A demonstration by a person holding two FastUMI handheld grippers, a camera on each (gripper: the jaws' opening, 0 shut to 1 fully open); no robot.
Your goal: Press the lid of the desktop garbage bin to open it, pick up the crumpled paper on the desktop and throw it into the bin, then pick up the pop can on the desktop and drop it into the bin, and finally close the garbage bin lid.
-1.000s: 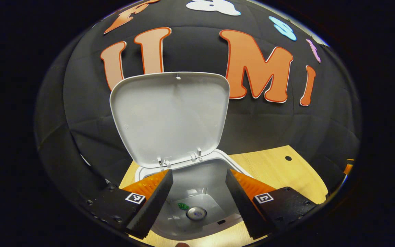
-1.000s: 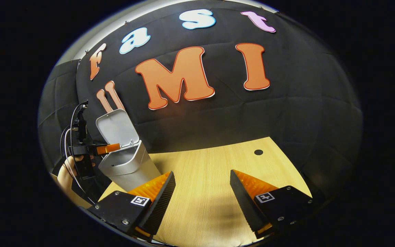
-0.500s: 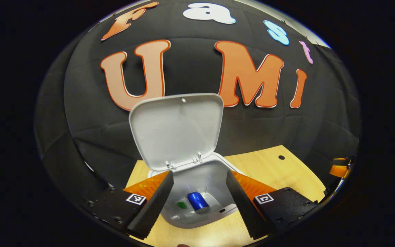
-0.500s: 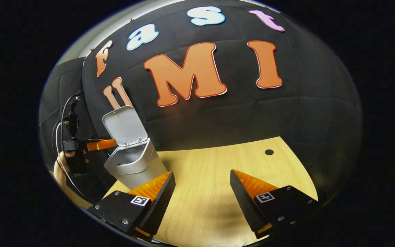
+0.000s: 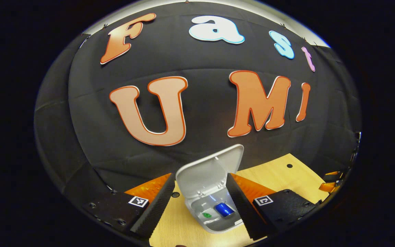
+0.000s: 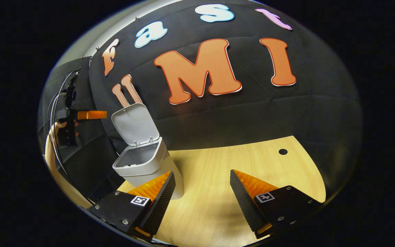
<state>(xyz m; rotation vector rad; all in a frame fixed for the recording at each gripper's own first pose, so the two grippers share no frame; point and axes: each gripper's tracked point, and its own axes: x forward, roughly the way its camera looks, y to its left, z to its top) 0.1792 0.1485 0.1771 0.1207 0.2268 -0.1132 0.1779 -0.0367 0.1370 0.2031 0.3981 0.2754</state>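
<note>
Since a second earlier we had drawn the left gripper (image 5: pixel 199 209) up and back from the garbage bin (image 5: pixel 218 224), which shrank from a wide close mouth to a small shape between our left fingers. Its jaws stood wide apart and held nothing. Seen from the left gripper view, the bin sat at six o'clock on the wooden desktop (image 5: pixel 286 176), its lid (image 5: pixel 209 173) raised and leaning toward one o'clock. Down inside lay the blue pop can (image 5: pixel 223 209) on its side, with a small green scrap (image 5: pixel 206 215) just beside it at nine o'clock; we could not tell whether that was the crumpled paper.

In the right gripper view our right gripper (image 6: pixel 202 202) hung over the bare desktop (image 6: pixel 252 161), jaws wide open and empty. The bin (image 6: pixel 146 168) stood at about nine o'clock, just behind our left-hand finger, lid (image 6: pixel 134 123) upright. The left gripper (image 6: pixel 89 115) showed at ten o'clock, above the bin and well apart from it, held in a hand (image 6: pixel 58 127).
</note>
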